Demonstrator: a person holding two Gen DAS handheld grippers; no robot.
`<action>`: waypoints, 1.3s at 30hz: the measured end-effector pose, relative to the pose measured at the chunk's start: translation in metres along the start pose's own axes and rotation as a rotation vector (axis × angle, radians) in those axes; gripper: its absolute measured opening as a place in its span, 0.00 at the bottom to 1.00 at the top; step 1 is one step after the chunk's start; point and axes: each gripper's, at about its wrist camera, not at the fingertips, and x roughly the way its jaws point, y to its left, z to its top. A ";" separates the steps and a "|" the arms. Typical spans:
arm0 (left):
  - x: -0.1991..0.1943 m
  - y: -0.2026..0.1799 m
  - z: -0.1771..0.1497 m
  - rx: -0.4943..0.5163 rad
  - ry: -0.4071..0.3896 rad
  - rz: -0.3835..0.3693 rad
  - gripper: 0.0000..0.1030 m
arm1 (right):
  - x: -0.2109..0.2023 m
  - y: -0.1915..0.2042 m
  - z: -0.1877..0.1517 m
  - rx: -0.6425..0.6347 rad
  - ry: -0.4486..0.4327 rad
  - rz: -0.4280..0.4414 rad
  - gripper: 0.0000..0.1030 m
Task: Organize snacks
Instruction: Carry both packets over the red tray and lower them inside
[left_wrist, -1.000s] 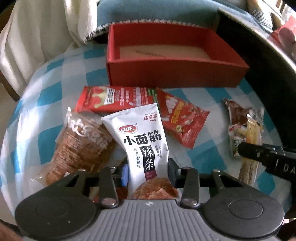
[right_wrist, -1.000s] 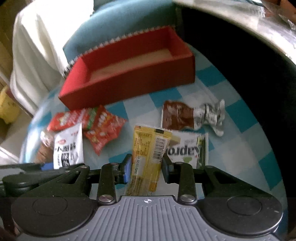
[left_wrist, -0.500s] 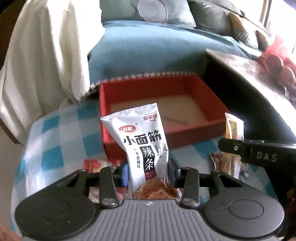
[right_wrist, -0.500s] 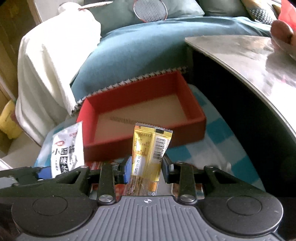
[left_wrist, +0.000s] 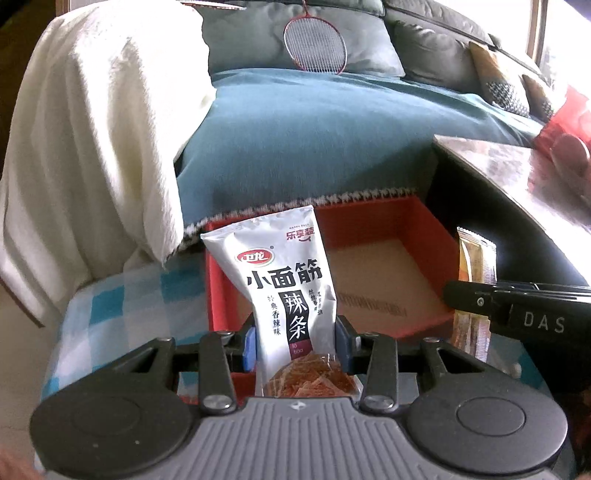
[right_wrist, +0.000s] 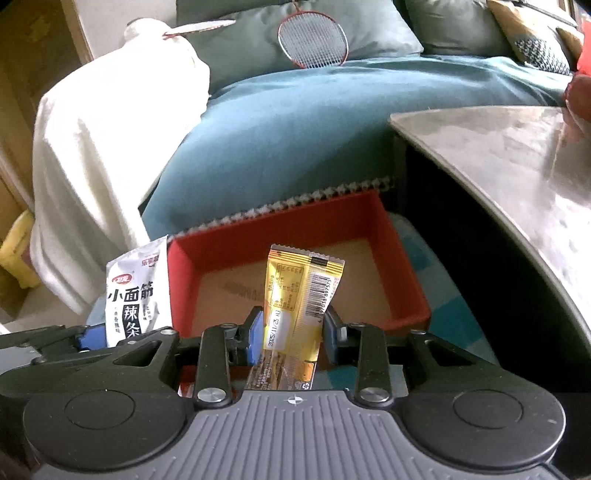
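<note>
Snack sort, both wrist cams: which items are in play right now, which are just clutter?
In play:
- white spicy-strip packet, clamped in left gripper
- gold snack bar, clamped in right gripper
- red box, nothing visible inside

Clutter:
- badminton racket
- white cloth
- blue sofa cover
- side table top

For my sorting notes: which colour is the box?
Red box, with a plain brown floor; the right wrist view shows it best.

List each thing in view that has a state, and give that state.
left gripper: shut on white snack packet, held upright.
right gripper: shut on yellow snack bar, held upright.
red box: open-topped, nothing seen on its visible floor.
</note>
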 end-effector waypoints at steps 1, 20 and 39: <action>0.004 0.000 0.003 -0.001 -0.001 0.005 0.34 | 0.003 0.000 0.004 -0.002 -0.002 -0.002 0.39; 0.074 0.003 0.032 -0.015 0.029 0.050 0.34 | 0.084 -0.015 0.048 -0.015 0.025 -0.018 0.39; 0.131 -0.009 0.021 0.017 0.162 0.067 0.36 | 0.152 -0.032 0.036 -0.018 0.134 -0.035 0.39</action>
